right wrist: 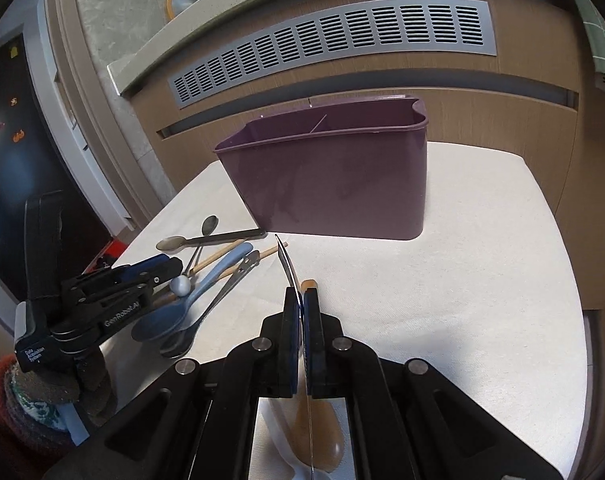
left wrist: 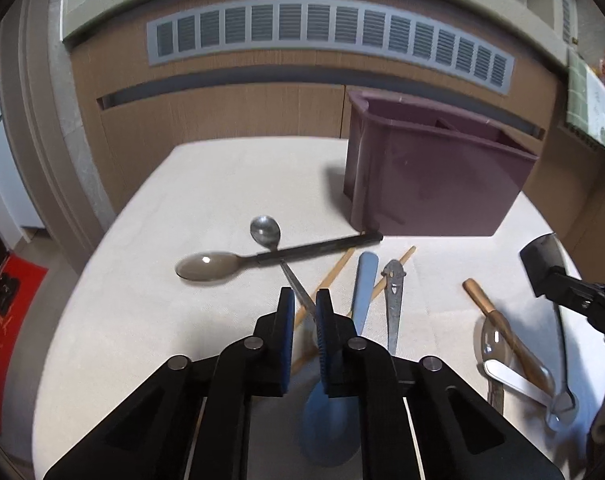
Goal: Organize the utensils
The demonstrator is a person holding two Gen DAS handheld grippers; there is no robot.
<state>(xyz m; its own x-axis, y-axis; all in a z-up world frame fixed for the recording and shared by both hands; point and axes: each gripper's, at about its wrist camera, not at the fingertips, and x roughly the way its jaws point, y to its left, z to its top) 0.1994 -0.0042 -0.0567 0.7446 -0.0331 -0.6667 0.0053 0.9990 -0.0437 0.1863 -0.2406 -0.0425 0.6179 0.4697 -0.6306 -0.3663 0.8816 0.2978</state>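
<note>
A purple divided utensil holder (left wrist: 434, 172) (right wrist: 334, 184) stands upright at the back of the table. My left gripper (left wrist: 305, 296) is slightly open over the thin handle of a steel spoon (left wrist: 265, 230), above a blue spoon (left wrist: 362, 284). My right gripper (right wrist: 301, 296) is shut on a flat steel utensil (right wrist: 285, 262), held edge-on above the table over a brown spoon (right wrist: 316, 436). In the left wrist view the right gripper (left wrist: 542, 268) shows at the right edge with that utensil's handle end.
On the white cloth (right wrist: 462, 300) lie a dark-handled spoon (left wrist: 238, 262), wooden chopsticks (left wrist: 334, 276), a steel opener (left wrist: 393, 300), and a clear spoon and a white one (left wrist: 514, 384). A wood cabinet with a vent grille (left wrist: 326, 36) stands behind.
</note>
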